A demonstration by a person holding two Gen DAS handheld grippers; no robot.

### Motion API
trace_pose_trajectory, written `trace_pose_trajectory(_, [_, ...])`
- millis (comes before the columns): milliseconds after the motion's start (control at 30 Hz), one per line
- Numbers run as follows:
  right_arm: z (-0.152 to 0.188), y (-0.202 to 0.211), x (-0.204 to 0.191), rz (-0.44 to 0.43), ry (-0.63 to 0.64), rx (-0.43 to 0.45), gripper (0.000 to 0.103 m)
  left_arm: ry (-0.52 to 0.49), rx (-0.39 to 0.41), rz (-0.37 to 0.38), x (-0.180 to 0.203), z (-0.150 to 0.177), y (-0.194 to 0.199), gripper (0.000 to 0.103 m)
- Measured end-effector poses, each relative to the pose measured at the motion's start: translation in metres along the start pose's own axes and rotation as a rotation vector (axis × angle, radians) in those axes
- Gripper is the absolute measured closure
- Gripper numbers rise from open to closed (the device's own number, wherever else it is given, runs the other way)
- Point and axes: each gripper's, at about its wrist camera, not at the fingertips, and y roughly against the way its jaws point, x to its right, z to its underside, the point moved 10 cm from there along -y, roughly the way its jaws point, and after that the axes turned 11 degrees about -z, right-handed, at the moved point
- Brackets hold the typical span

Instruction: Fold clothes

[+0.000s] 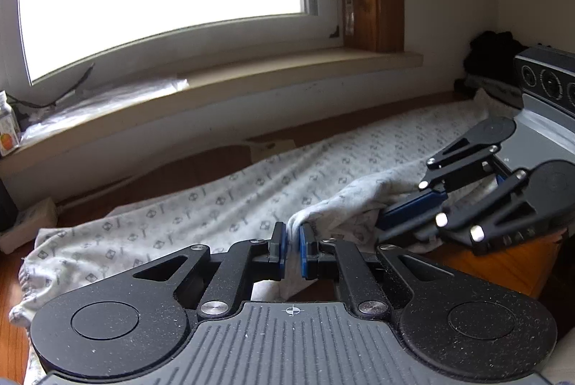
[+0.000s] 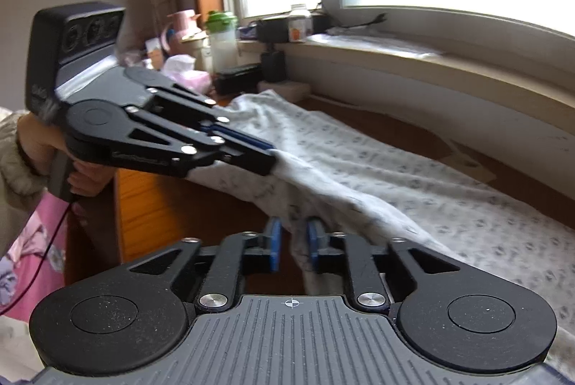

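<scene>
A white garment [image 1: 215, 205] printed with small grey motifs lies stretched along a wooden desk [image 1: 201, 169] under the window. Its near edge is pulled up into a ridge. My left gripper [image 1: 293, 241] is shut on a fold of that ridge, with cloth pinched between the blue pads. The right wrist view shows the left gripper [image 2: 271, 157] from the side, clamped on the garment [image 2: 431, 176]. My right gripper [image 2: 294, 237] has a strip of the cloth hanging between its jaws, with a gap beside the left pad. In the left wrist view the right gripper [image 1: 386, 219] sits close by on the right.
A window sill [image 1: 287, 69] runs behind the desk, with a small bottle [image 1: 7, 130] at its left end. A green-lidded shaker [image 2: 221, 36], a pink jug [image 2: 183, 22] and a black box [image 2: 237, 76] crowd the desk's far end. A person's hand [image 2: 36, 140] holds the left gripper.
</scene>
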Motion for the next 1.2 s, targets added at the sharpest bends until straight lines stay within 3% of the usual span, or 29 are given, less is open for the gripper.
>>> trace_pose_trajectory(100, [-0.003, -0.011, 0.001, 0.034, 0.024, 0.022, 0.067, 0.027, -0.009, 0.013, -0.002, 0.005, -0.001, 0.095])
trace_pose_trajectory(233, [-0.003, -0.02, 0.002, 0.069, 0.007, 0.031, 0.067, 0.039, -0.015, 0.002, -0.006, 0.008, -0.002, 0.095])
trace_pose_trajectory(467, [0.013, -0.005, -0.014, 0.039, 0.004, -0.067, 0.067, 0.058, -0.021, -0.004, -0.009, 0.01, -0.007, 0.095])
trace_pose_trajectory(633, [0.001, 0.003, -0.025, 0.035, 0.014, -0.006, 0.068, 0.073, -0.027, 0.001, -0.01, 0.012, -0.012, 0.095])
trace_pose_trajectory(733, [-0.007, -0.011, -0.019, 0.112, 0.038, -0.008, 0.068, 0.076, -0.029, 0.001, -0.01, 0.012, -0.013, 0.095])
trace_pose_trajectory(900, [-0.003, -0.04, 0.0, 0.118, -0.004, -0.029, 0.068, 0.067, -0.034, 0.005, -0.009, 0.014, -0.012, 0.095])
trace_pose_trajectory(967, [-0.001, -0.047, 0.004, 0.108, -0.01, -0.042, 0.071, 0.065, -0.034, 0.008, -0.009, 0.015, -0.011, 0.095])
trace_pose_trajectory(1000, [0.0, -0.047, 0.005, 0.105, -0.014, -0.044, 0.086, 0.069, -0.03, 0.008, -0.011, 0.015, -0.009, 0.095])
trace_pose_trajectory(1033, [0.0, -0.045, 0.006, 0.095, -0.02, -0.042, 0.094, 0.078, -0.023, 0.007, -0.014, 0.015, -0.006, 0.092])
trace_pose_trajectory(1200, [-0.012, -0.019, 0.003, 0.056, -0.061, 0.028, 0.097, 0.13, -0.015, -0.078, -0.053, 0.032, 0.016, 0.091])
